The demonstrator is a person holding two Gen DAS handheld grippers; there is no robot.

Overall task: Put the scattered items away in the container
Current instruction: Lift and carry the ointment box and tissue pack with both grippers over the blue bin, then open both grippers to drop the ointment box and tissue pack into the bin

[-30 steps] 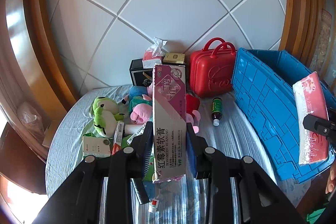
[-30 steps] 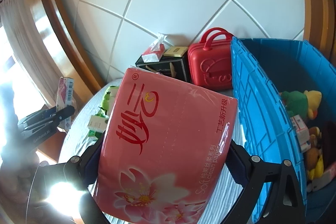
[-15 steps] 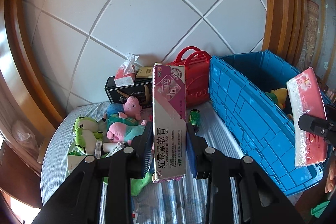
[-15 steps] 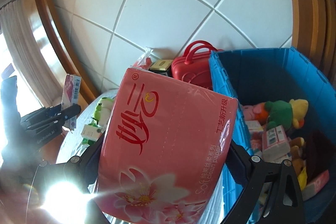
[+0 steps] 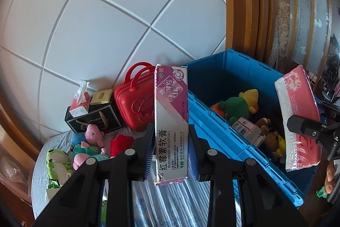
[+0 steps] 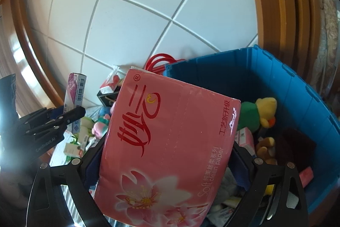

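Left claw (image 5: 171,146) clenching an upright ointment box (image 5: 171,120), white and purple with Chinese print, blue pads (image 5: 148,152) pressing on both narrow sides. Hanging above the striped cloth (image 5: 170,201) covering the table, just beside the near-left wall of the blue plastic crate (image 5: 214,133).

Right claw (image 6: 165,165) gripping a pink pack of tissue paper (image 6: 167,142) with a lotus print, tilting slightly to the right, filling most of the right wrist view. Showing in the left wrist view as a pink pack hanging over the crate's near-right corner.

Lying inside the crate: a green and yellow plush toy (image 5: 238,105), small medicine boxes (image 5: 246,131), a brown plush (image 6: 263,148) and other small items too cluttered to name.

Waiting outside the crate, on the table: a red mini suitcase (image 5: 131,105) standing against the tiled wall (image 5: 106,24), touching or nearly touching the crate's far-left corner; a black box (image 5: 93,120) beside it carrying a red tissue pack (image 5: 79,103) and a small gold box (image 5: 101,96); a pink pig plush (image 5: 91,142) lying in front of the black box; a green frog plush (image 5: 56,165) near the table's left edge; a red cloth item (image 5: 120,144) between the pig and the left claw.

Appearing in the right wrist view: the left claw (image 6: 72,114) well to the left, holding the ointment box with its barcode side facing the camera.
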